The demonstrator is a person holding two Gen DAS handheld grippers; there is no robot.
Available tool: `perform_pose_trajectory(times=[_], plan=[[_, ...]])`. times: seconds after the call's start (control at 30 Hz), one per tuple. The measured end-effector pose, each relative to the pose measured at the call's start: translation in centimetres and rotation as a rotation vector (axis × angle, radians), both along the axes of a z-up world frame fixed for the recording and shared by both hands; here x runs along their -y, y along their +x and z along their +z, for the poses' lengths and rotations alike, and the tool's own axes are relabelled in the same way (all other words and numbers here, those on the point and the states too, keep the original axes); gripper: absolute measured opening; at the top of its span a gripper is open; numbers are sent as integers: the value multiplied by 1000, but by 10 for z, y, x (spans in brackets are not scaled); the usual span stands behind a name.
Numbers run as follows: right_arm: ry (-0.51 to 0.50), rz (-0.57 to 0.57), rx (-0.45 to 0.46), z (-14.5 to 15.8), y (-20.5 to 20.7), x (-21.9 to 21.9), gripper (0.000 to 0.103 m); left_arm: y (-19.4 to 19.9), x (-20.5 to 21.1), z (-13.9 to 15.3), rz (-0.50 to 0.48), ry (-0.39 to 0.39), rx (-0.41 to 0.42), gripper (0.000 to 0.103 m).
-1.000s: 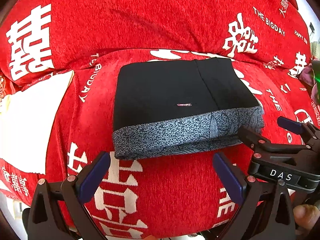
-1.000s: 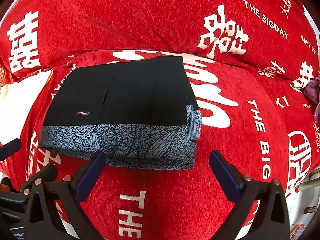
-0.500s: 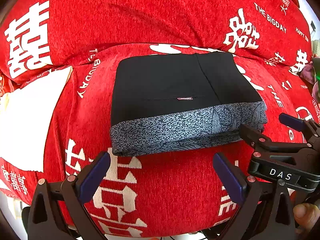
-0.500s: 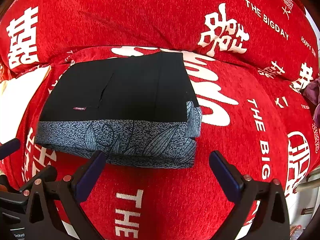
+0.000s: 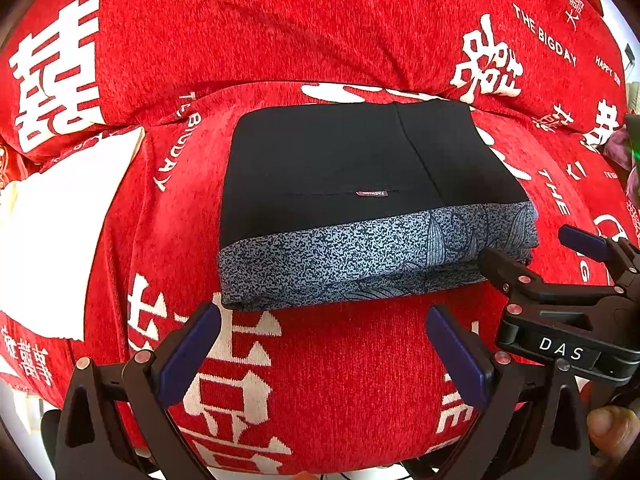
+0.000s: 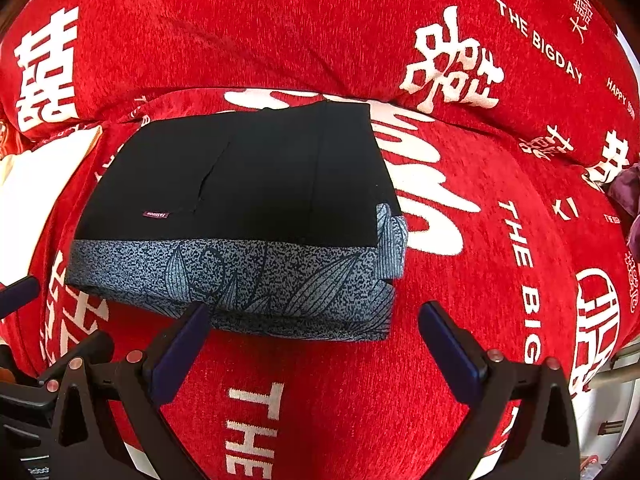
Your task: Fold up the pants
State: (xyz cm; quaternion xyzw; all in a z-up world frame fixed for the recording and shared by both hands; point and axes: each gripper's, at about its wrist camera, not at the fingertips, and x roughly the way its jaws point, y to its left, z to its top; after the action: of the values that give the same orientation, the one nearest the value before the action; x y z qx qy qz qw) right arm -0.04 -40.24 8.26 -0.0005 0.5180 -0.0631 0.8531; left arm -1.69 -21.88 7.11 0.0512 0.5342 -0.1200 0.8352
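Both grippers have eased back a touch over the last second, so the folded pants [image 5: 360, 196] sit slightly farther from the fingertips than before; the pants themselves have not shifted on the cushion.

Going left to right in the left wrist view: a white patch [image 5: 56, 232] of the cover lies at the far left, then the red cover [image 5: 340, 380] printed with white characters and the words "THE BIGDAY". The pants rest in the middle of the seat as a neat rectangular stack, black on top with a small label [image 5: 372, 193], and a grey speckled band [image 5: 352, 256] with a leaf pattern along the near edge. The left gripper [image 5: 320, 344] hovers just short of that edge, its blue-padded fingers spread wide and holding nothing. At the far right the right gripper [image 5: 560, 276] shows from the side beside the stack's near right corner.

In the right wrist view the pants [image 6: 248, 176] lie left of centre. The right gripper [image 6: 316, 340] has its fingers wide apart too, empty, with the left pad [image 6: 180, 348] just in front of the grey band [image 6: 240, 280].
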Motion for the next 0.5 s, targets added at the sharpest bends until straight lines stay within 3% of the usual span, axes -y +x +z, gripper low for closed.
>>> perform_pose_trajectory(times=[0.5], plan=[[4,12,-11,-5,7,2,103,4,2,-4,9,8,-14,103]])
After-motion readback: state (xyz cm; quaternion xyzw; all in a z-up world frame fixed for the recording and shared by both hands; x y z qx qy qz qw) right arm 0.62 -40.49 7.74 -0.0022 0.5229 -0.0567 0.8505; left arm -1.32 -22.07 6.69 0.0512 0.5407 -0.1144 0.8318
